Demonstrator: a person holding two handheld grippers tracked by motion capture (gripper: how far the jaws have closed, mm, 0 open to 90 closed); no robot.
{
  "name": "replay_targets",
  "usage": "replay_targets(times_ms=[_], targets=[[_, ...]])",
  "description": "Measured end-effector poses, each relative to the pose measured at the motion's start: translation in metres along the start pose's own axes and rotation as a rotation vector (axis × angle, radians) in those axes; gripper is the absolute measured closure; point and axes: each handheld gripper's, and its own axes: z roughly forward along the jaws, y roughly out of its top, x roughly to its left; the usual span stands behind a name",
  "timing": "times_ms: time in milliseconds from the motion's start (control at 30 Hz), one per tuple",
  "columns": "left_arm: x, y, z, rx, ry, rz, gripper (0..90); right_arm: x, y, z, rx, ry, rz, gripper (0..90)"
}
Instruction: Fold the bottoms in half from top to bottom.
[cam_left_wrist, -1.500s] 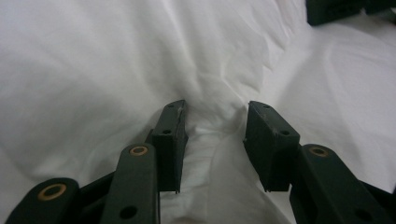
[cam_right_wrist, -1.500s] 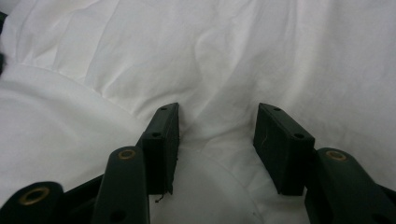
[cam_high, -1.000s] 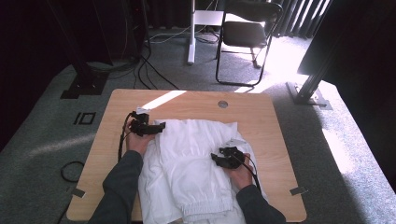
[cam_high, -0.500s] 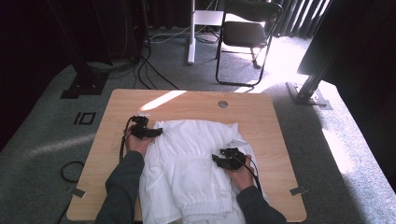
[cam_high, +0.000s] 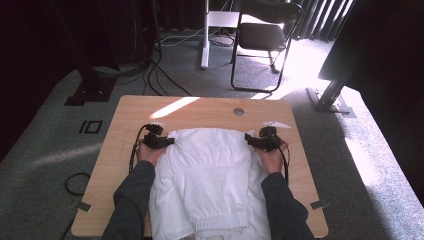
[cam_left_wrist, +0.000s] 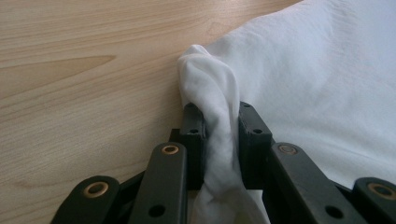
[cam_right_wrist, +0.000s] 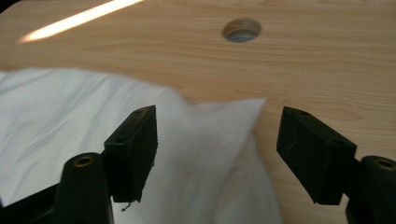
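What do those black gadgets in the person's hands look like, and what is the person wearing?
Each gripper, left and right, is black, with two blocky jaws on linked bars joined by brass-coloured rivets. A black cable loops from each, and a pale plate sits on top. The sleeves are dark grey.

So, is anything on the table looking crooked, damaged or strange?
Nothing looks damaged or spilled. The white garment hangs over the near edge of the table. The left gripper bunches one far corner into a twisted ridge, while the right gripper stands open above the other corner.
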Motion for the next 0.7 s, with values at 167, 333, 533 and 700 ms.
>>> replay_targets(times_ms=[167, 333, 533, 700], targets=[[0.000, 0.000, 0.000, -0.006, -0.005, -0.005, 77.0, -0.019, 0.002, 0.035, 0.102, 0.020, 0.114, 23.7], [0.001, 0.000, 0.000, -0.008, -0.013, -0.006, 77.0, -0.017, -0.004, 0.056, 0.166, -0.008, 0.089, 28.9], [0.002, -0.001, 0.000, -0.009, -0.018, -0.019, 78.0, -0.010, -0.001, 0.057, 0.215, -0.048, 0.034, 80.1], [0.008, -0.001, -0.001, -0.022, -0.061, -0.072, 83.0, -0.013, -0.002, 0.053, 0.218, -0.023, 0.060, 88.3]])
